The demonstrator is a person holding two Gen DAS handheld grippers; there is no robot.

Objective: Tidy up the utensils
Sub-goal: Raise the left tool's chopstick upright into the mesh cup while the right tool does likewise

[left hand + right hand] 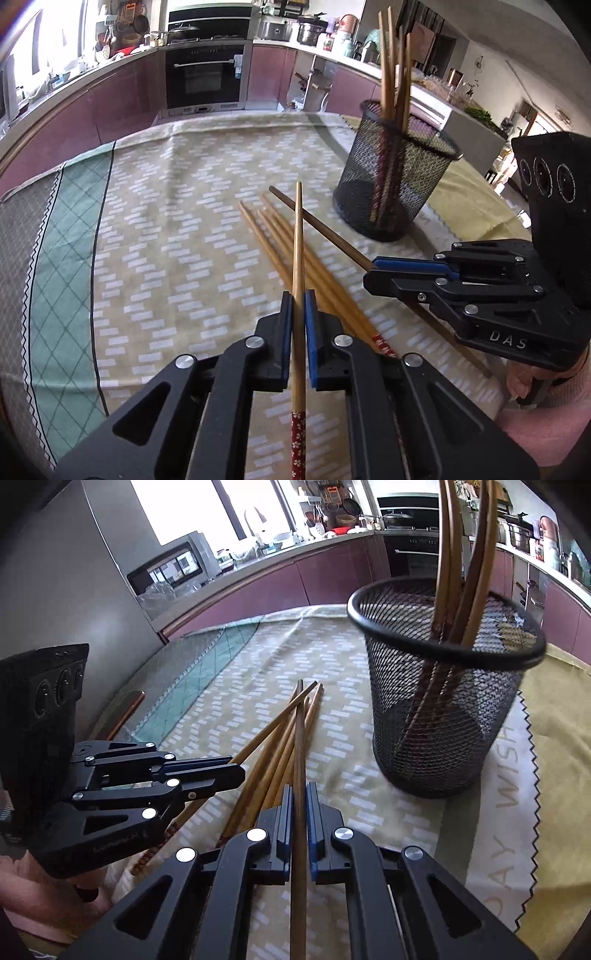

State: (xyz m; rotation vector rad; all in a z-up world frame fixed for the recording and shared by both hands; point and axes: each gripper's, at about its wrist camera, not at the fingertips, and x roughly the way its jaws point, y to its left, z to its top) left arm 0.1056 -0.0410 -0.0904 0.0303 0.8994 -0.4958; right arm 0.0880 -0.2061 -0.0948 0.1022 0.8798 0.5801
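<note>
My left gripper (pixel 298 301) is shut on a light wooden chopstick (pixel 298 251) with a red flowered end, pointing away over the table. My right gripper (pixel 300 794) is shut on a dark brown chopstick (pixel 300 738); it also shows in the left wrist view (pixel 373 271), gripping that dark chopstick (pixel 314 221). Several light chopsticks (pixel 280 236) lie in a loose bundle on the tablecloth between both grippers. A black mesh cup (pixel 395 181) stands to the right, holding several upright chopsticks (pixel 393 74); it also shows in the right wrist view (pixel 443 686).
The table carries a patterned yellow-green tablecloth (pixel 166 229) and a yellow mat (pixel 546 775) under the cup. Purple kitchen cabinets (pixel 122 103) and an oven (pixel 205 77) stand behind. The left gripper also shows in the right wrist view (pixel 236 771).
</note>
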